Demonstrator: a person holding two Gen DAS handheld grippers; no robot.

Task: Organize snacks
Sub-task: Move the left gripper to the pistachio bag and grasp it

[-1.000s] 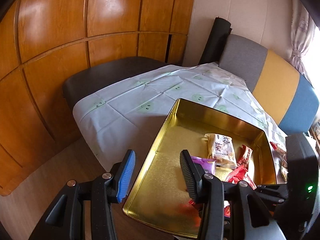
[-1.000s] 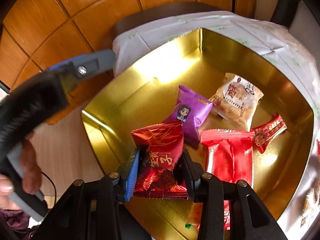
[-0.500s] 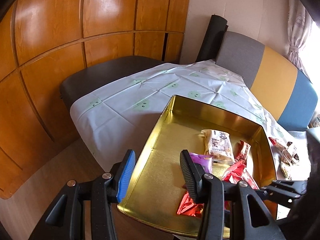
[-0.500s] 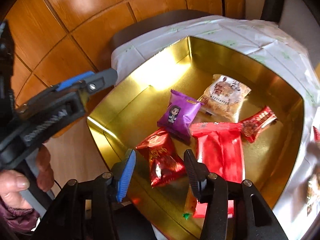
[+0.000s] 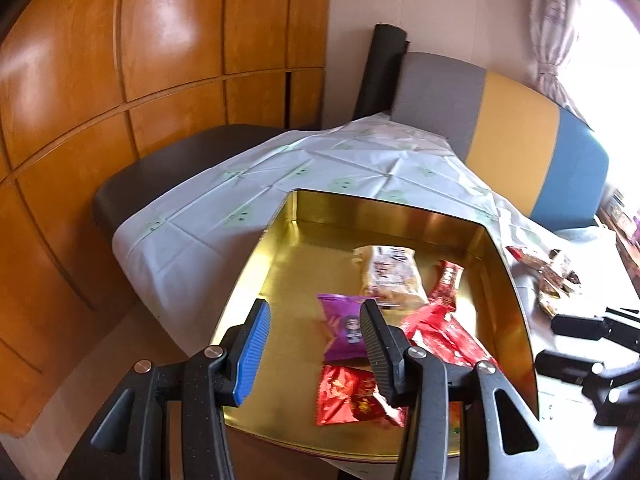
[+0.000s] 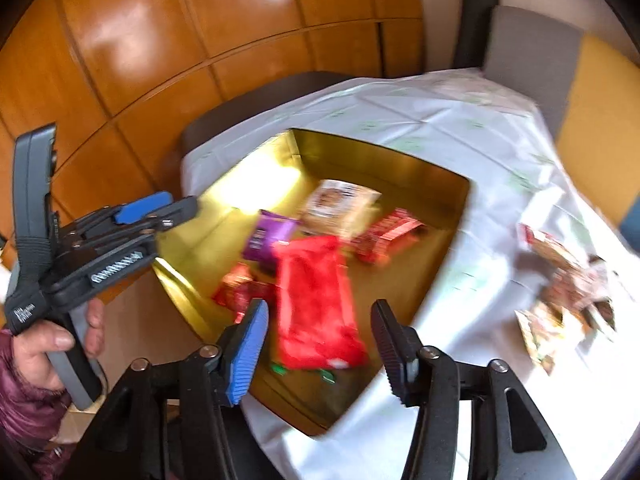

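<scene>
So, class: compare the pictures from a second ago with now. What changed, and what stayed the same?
The right gripper let go of the small dark-red foil packet, which now lies in the gold metal tin, and drew back towards the loose snacks on the white tablecloth. The left gripper stayed open; the purple packet stayed put.

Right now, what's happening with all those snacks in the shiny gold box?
A person is sorting snacks with two hand-held grippers. Both the left gripper and the right gripper are open and empty. Five packets lie in the gold tin, including a purple packet. More snacks wait on the tablecloth beside it.
</scene>
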